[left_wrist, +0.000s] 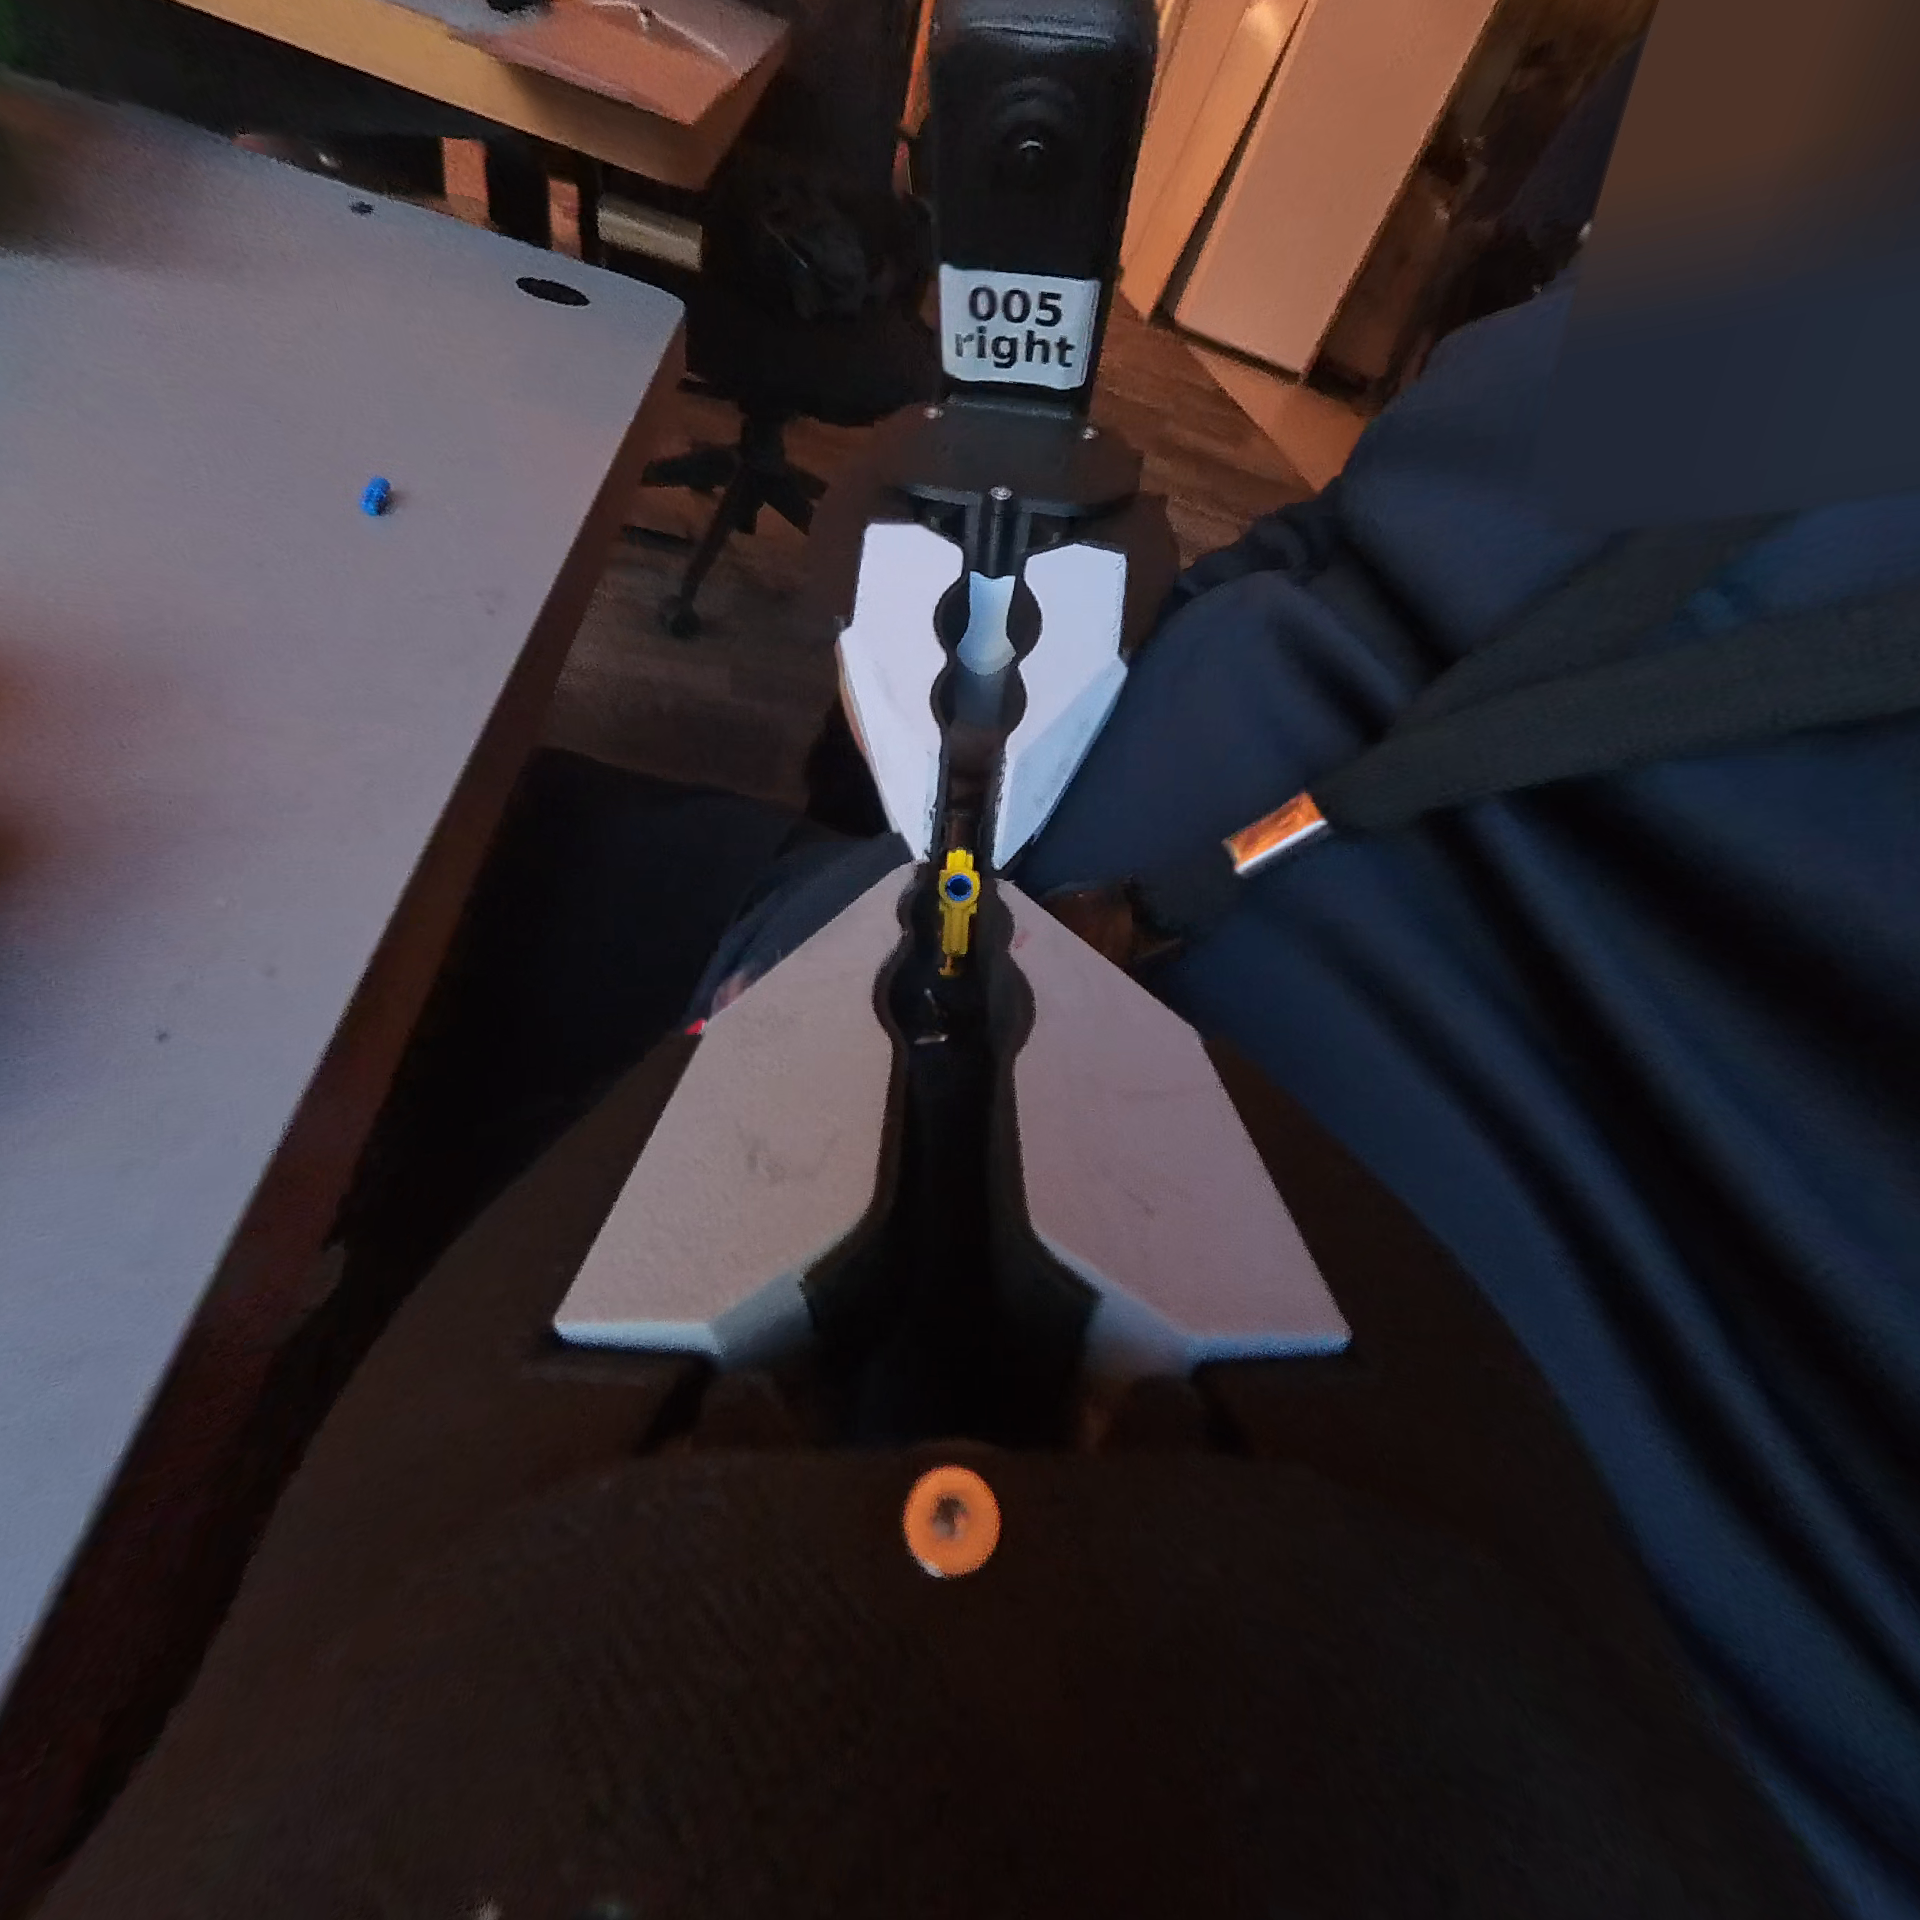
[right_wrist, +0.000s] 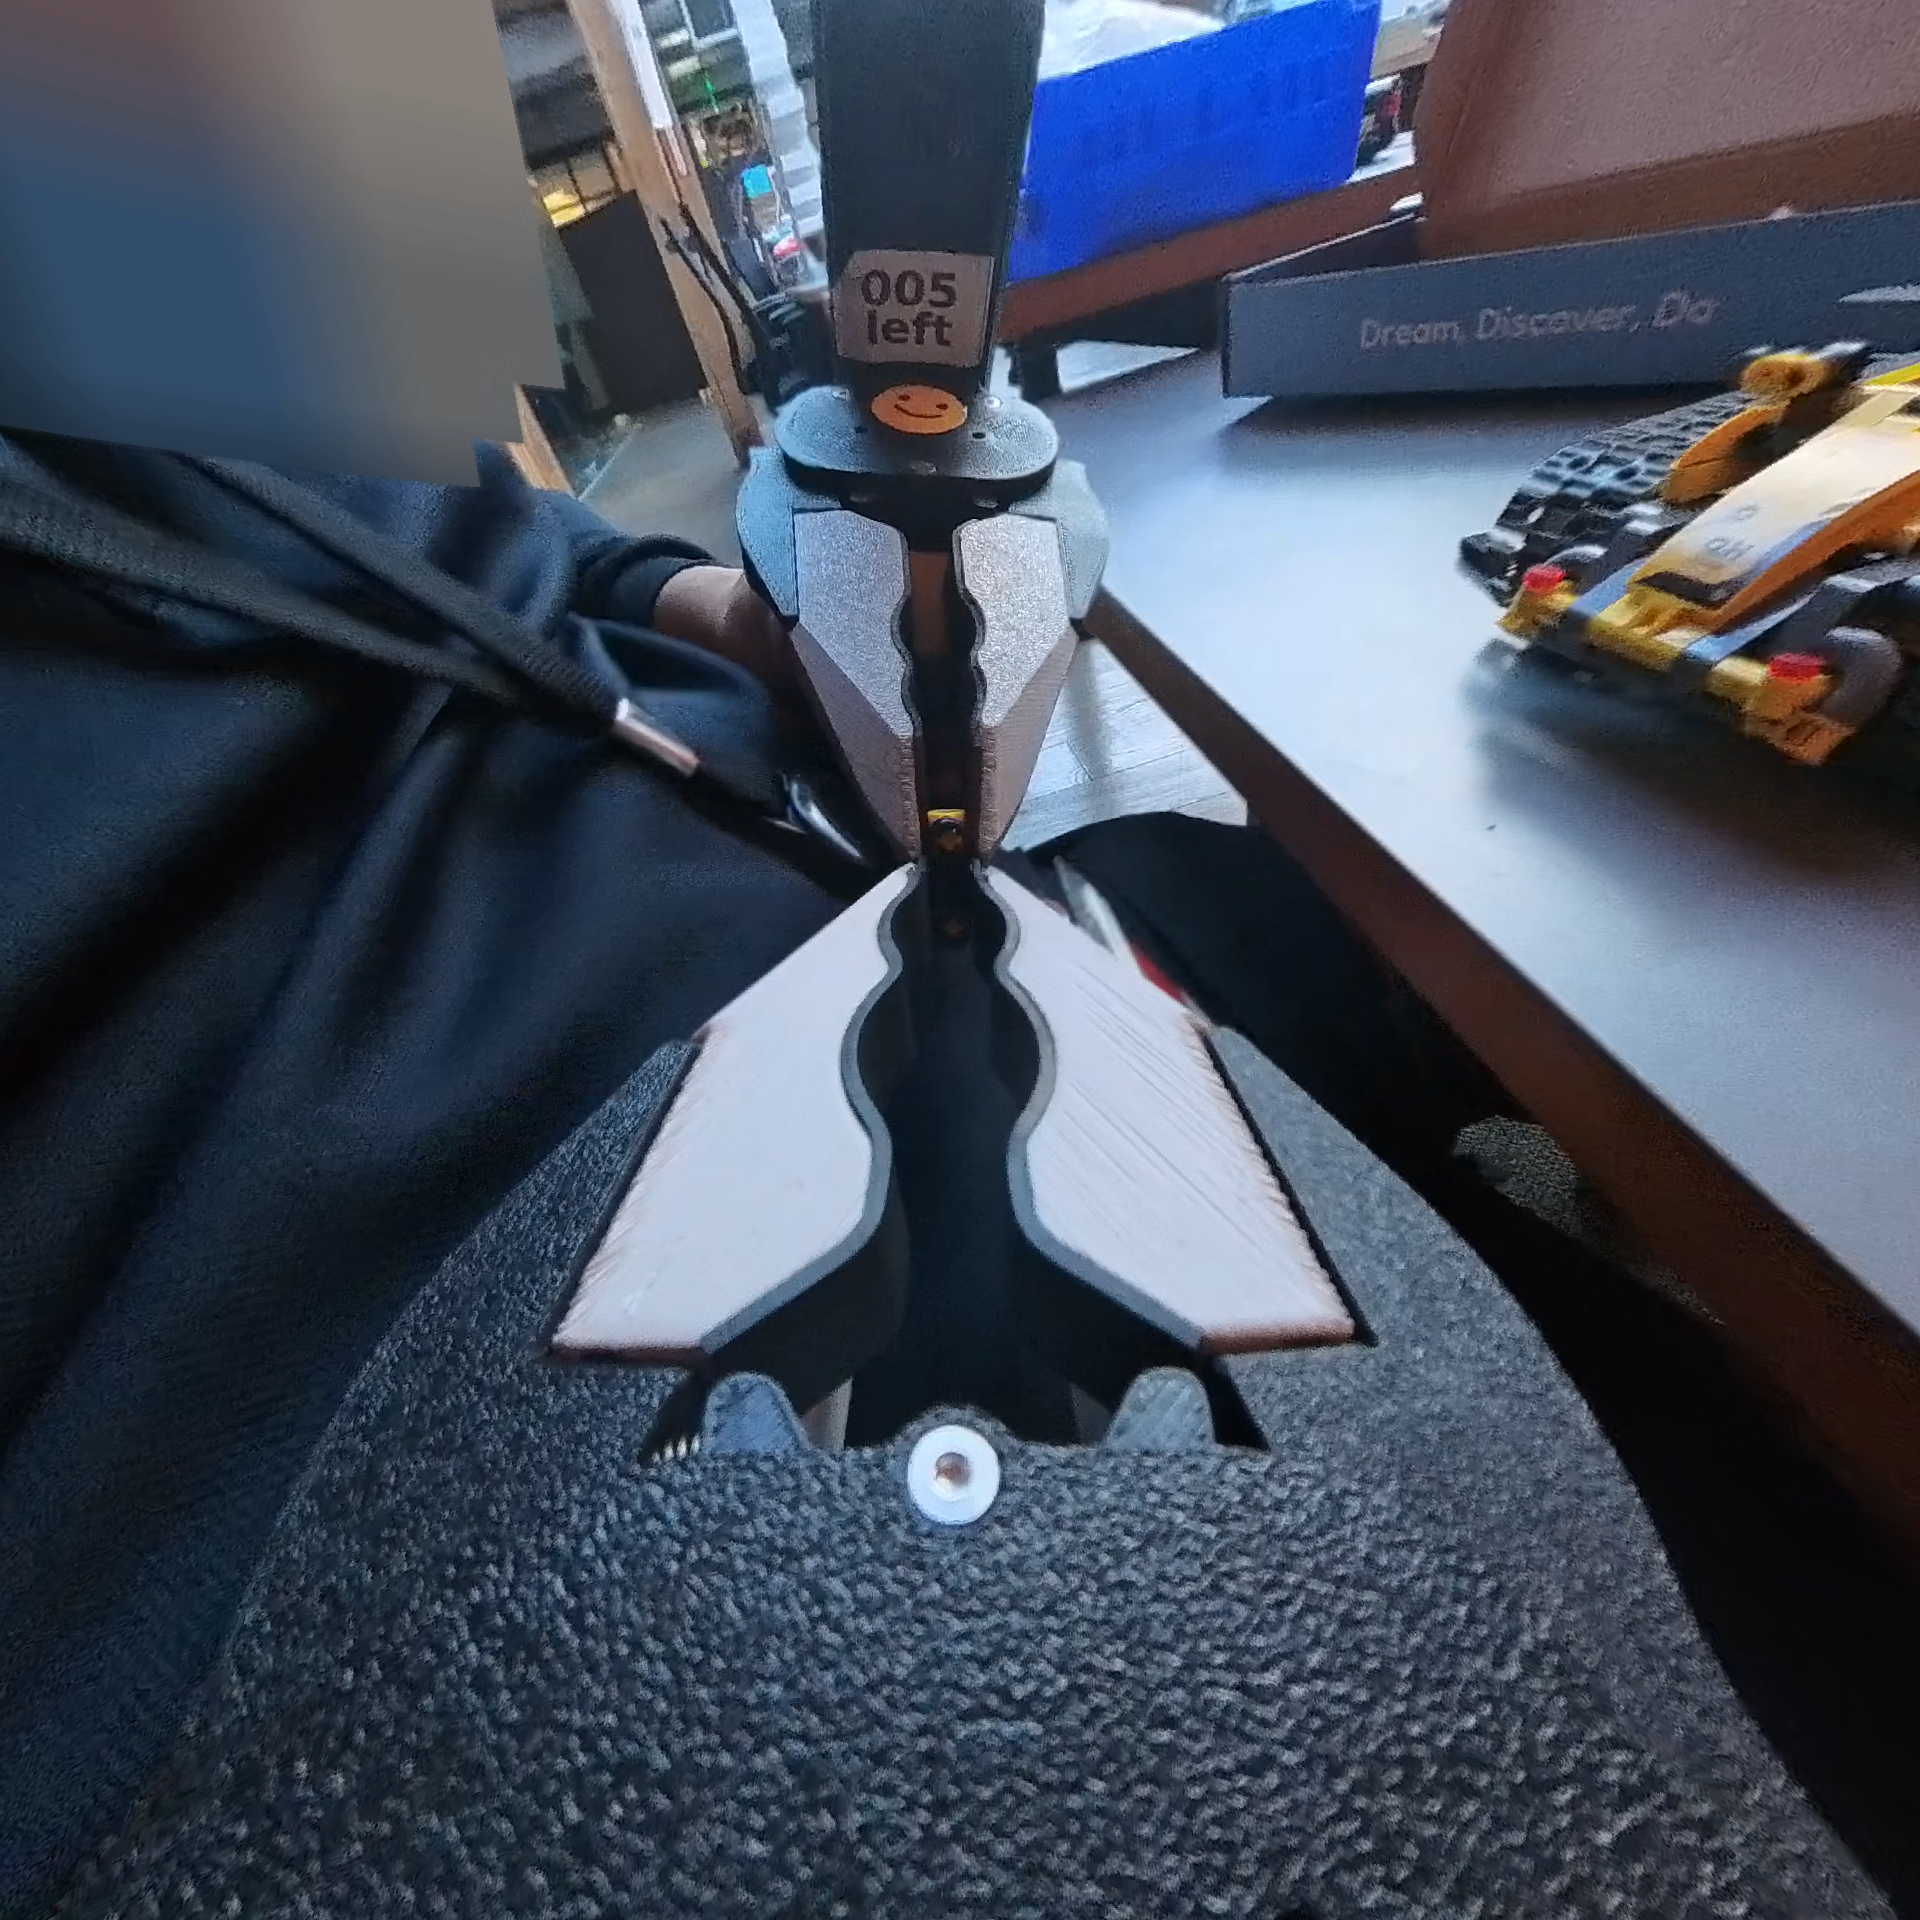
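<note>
My two grippers meet tip to tip in the air beside a table, in front of a person in a dark hooded top (left_wrist: 1558, 935). My left gripper (left_wrist: 956, 883) is shut on a small yellow brick piece (left_wrist: 956, 920) with a blue pin in its end. The piece also shows in the right wrist view (right_wrist: 945, 819), between the left gripper's (right_wrist: 945, 847) tips. My right gripper (right_wrist: 948, 873) is nearly closed on a small black piece (right_wrist: 948, 920) that touches the yellow piece. In the left wrist view the right gripper (left_wrist: 958, 854) points toward me.
A dark table (left_wrist: 260, 727) lies to the left with a small blue brick piece (left_wrist: 376, 497) on it. In the right wrist view the table (right_wrist: 1403, 779) bears a yellow and black brick racing car (right_wrist: 1714, 582) and a dark flat box (right_wrist: 1558, 312). A blue bin (right_wrist: 1195, 125) stands behind. The tips of both grippers are at nearly the same place.
</note>
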